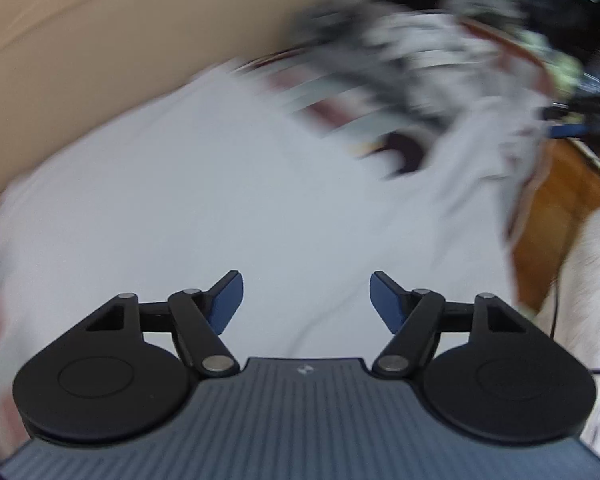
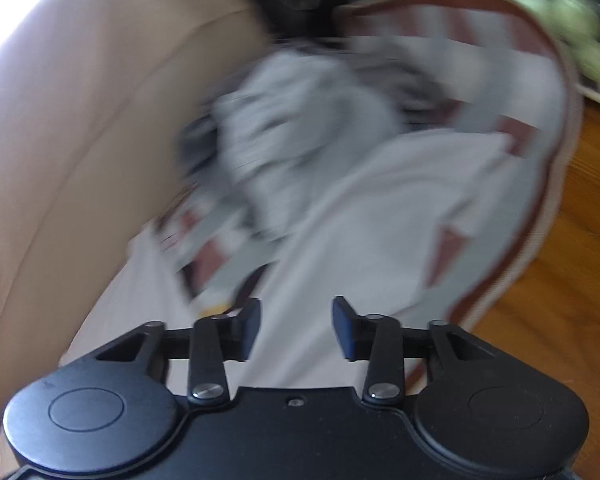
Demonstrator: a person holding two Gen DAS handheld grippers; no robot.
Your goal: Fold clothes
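While blurred, left gripper (image 1: 306, 300): jaws spread, empty
Right gripper (image 2: 296, 326): jaws spread, empty
White garment (image 1: 172, 200): spread flat below, beside crumpled pile (image 1: 412, 64)
Risk: pinching two layers, dragging pile

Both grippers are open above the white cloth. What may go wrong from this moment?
1. Both views are smeared by motion, so a grasp on the white cloth may miss its edge.
2. The heap of clothes lies close, so the right gripper might catch it too.
3. The left gripper holds nothing.
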